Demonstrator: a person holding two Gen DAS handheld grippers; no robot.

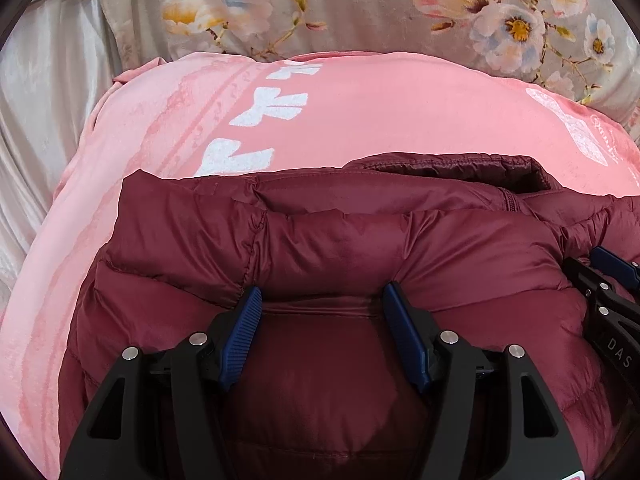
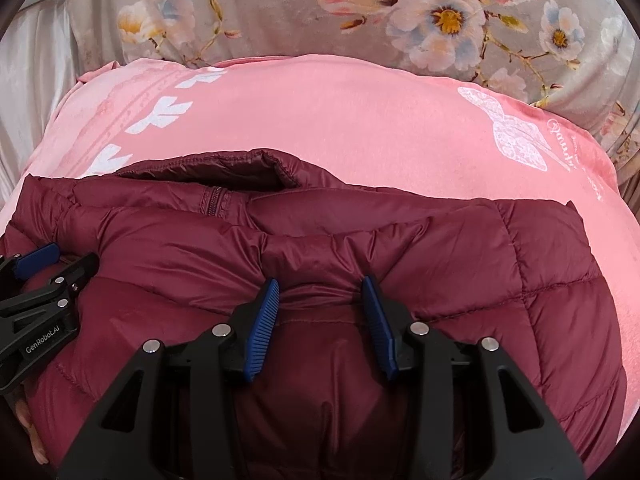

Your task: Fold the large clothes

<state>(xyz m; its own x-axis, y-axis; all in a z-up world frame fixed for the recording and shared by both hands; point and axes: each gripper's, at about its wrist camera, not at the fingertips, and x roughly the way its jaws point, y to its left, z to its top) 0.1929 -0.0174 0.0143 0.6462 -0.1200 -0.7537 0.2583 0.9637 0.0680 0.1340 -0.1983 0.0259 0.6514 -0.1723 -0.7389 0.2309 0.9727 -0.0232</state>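
The dark red puffy jacket (image 1: 340,240) lies folded on a pink blanket (image 1: 360,112), collar (image 2: 208,172) at the far side. The left gripper (image 1: 322,300) sits on the jacket w/ a puffy fold bunched between its blue pads; can't tell if it squeezes. The right gripper (image 2: 320,292) pinches a fold just beside it, to the right. A flowery cover (image 2: 280,12) lies far behind the blanket.
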